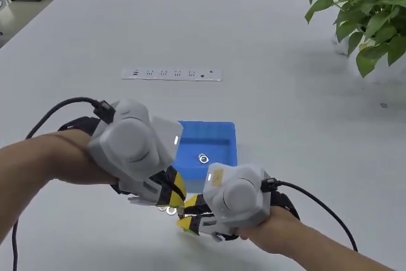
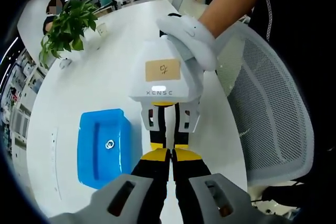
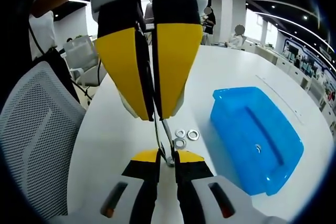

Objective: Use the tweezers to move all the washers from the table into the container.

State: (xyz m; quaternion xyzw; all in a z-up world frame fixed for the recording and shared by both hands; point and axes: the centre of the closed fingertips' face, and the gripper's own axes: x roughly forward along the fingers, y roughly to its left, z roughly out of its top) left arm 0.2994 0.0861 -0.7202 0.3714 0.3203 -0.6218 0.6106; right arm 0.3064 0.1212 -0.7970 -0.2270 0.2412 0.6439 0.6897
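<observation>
Since slim steel tweezers (image 3: 161, 129) seemingly need steadying, the left gripper (image 3: 152, 115) pinches their upper shanks between yellow-tipped jaws, while the right gripper (image 3: 168, 157) is pressed onto their lower end. Three flat, shiny ring washers (image 3: 185, 136) lie on the matte white table (image 3: 115, 140) just beside the container (image 3: 273, 129), a glossy blue plastic tray. A fourth washer (image 3: 258, 148) rests inside it.

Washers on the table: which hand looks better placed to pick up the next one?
Probably the left gripper: the tweezers hang from its shut jaws, tips beside the washers. The right gripper only sits at their lower end.
</observation>
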